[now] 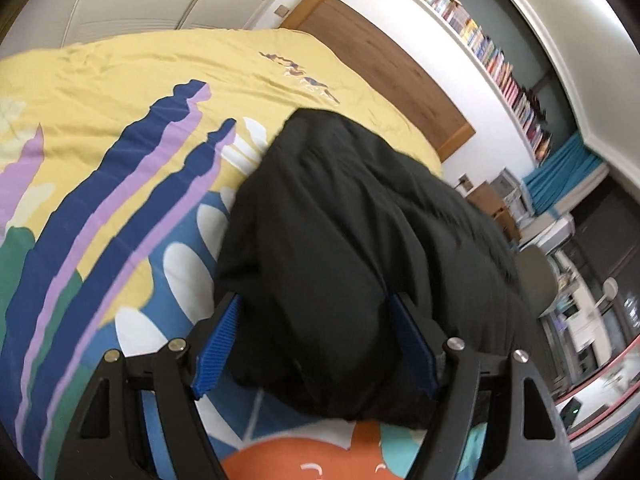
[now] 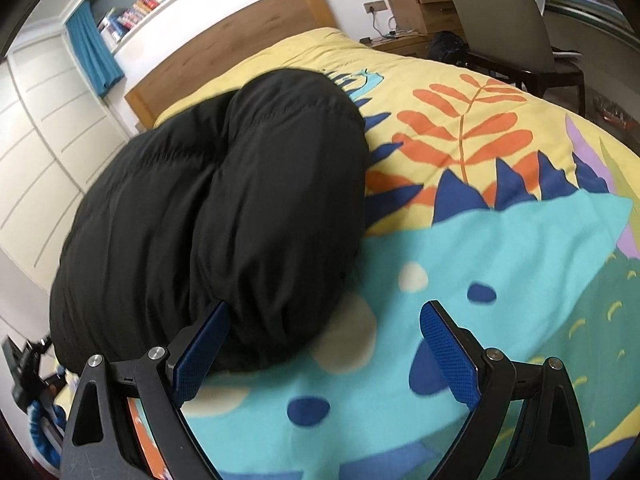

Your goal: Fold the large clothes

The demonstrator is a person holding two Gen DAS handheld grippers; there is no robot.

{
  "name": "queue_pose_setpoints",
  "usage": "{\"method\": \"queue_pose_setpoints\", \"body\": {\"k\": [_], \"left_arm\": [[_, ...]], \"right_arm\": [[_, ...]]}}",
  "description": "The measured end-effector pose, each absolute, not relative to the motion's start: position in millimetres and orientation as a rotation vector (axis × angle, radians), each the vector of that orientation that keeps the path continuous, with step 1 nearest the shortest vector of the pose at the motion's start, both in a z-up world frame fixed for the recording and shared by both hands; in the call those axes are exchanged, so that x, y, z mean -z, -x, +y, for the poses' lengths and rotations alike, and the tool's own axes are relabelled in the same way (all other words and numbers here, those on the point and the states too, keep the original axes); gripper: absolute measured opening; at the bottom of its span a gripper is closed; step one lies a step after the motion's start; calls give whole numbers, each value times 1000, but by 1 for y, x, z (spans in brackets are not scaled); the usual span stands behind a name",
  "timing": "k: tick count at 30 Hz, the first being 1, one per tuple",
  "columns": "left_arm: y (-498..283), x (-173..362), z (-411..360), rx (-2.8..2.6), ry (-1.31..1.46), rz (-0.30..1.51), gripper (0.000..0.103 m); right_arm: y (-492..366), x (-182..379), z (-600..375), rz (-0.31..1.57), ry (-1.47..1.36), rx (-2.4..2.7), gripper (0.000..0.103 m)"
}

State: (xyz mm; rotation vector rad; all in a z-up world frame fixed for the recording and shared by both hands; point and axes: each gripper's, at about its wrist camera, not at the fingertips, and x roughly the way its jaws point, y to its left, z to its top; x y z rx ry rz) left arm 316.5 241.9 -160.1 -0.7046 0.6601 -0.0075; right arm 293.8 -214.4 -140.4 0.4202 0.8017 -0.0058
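A big black puffy jacket lies bunched in a thick folded bundle on a bed with a bright patterned duvet. My left gripper is open, its blue pads on either side of the bundle's near end, which fills the gap between them. In the right wrist view the same jacket lies left of centre. My right gripper is open; its left pad touches the near end of the bundle and its right pad hangs over the bare duvet.
A wooden headboard and a shelf of books stand behind the bed. White wardrobe doors are on the left. A chair and a wooden nightstand stand to the right of the bed.
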Motion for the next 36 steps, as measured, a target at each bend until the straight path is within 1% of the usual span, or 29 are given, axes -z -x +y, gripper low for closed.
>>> {"method": "queue_pose_setpoints", "body": {"k": [6,13,17,25,36], "left_arm": [[-295,151,204,-90,579,709,74],[-265,143,163,-162,427,737,74],[-251,140,139,-150,367,742,74],[-233,137,105,-140,305,722,74],[-231,127,89,-162,256,685,74]], "right_arm": [[-273,145,-199,814,-344,-15,95],[-252,139,-164,785,-204,-70,95],[-240,135,-147,766,-170,-103,95],[-224,133,-134,747,-142,-137,95],[-219,133,-135,698,-136,-137,95]]}}
